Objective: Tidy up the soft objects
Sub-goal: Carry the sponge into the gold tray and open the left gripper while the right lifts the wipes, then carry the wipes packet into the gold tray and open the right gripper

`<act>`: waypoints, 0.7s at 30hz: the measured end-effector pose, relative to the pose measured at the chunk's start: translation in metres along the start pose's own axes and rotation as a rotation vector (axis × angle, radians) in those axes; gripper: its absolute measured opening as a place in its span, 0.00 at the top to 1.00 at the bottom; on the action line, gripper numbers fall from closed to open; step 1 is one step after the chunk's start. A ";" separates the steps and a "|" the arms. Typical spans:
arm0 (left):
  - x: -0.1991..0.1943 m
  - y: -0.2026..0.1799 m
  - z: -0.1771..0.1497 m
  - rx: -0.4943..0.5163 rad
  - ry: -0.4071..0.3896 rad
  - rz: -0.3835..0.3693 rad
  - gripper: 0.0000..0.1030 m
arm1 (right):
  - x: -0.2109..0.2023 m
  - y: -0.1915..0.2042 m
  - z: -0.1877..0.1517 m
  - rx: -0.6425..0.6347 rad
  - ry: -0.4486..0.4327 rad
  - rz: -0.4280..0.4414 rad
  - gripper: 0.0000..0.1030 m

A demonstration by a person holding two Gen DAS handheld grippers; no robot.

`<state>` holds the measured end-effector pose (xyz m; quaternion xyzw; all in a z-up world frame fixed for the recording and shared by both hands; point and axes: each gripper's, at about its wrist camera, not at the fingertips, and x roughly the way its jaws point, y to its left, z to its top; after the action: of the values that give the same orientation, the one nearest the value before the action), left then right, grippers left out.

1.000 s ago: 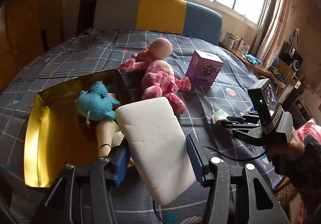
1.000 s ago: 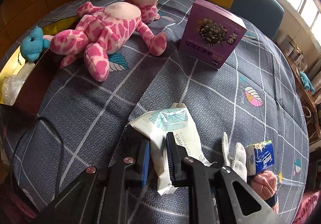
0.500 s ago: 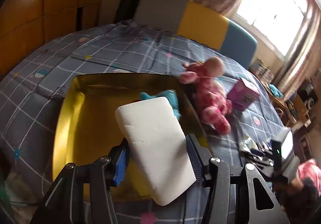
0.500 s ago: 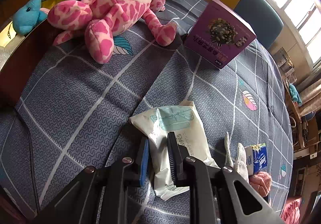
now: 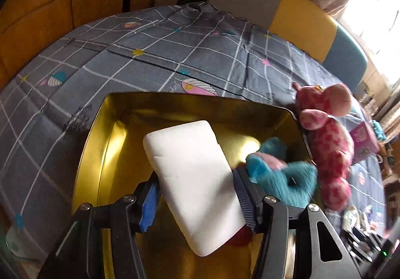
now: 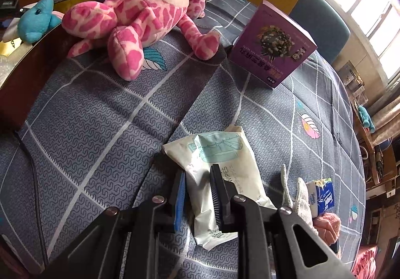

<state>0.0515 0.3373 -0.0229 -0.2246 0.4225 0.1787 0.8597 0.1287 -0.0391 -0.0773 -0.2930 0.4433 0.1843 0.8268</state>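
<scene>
Grey checked bedding with small leaf prints covers the bed, and a padded headboard in grey, yellow and blue stands at its far edge under a bright window. On the bedding sits a gold-lined box, open at the top; take it as the landmark.

Above the box's interior hangs the left gripper, with a white foam block tilted between its 2 blue-padded fingers. Its jaws are opening; the block is between them, and the pads lie along its long sides, though whether they press on it cannot be told. Inside the box, at its right wall and just beside the block, lies a blue plush toy, blurred in the left wrist view. Just outside that same right wall, a pink spotted plush giraffe sprawls on the bedding. Beyond the giraffe, farther from the box, a purple carton stands tilted.

Well apart from the box, on the near side of the bedding, the right gripper has its jaws drawn narrow and pinching a white wet-wipes pack, which lies flat on the cover. Farther still from the box than the pack lie a white knit glove, a small blue tissue packet and a pink knitted item, close together. A dark cable trails over the bedding below the box's outer wall.
</scene>
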 end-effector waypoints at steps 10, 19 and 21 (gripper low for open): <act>0.022 -0.008 0.011 0.007 -0.012 0.084 0.27 | 0.000 0.005 -0.003 -0.006 -0.016 -0.027 0.80; -0.030 -0.004 -0.029 0.004 -0.102 0.111 0.26 | -0.002 0.006 -0.005 0.005 -0.034 -0.048 0.81; -0.042 -0.008 -0.041 0.028 -0.118 0.116 0.26 | -0.002 0.006 -0.006 0.013 -0.042 -0.050 0.82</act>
<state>0.0050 0.3033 -0.0092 -0.1770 0.3858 0.2352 0.8744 0.1203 -0.0386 -0.0799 -0.2948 0.4197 0.1668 0.8421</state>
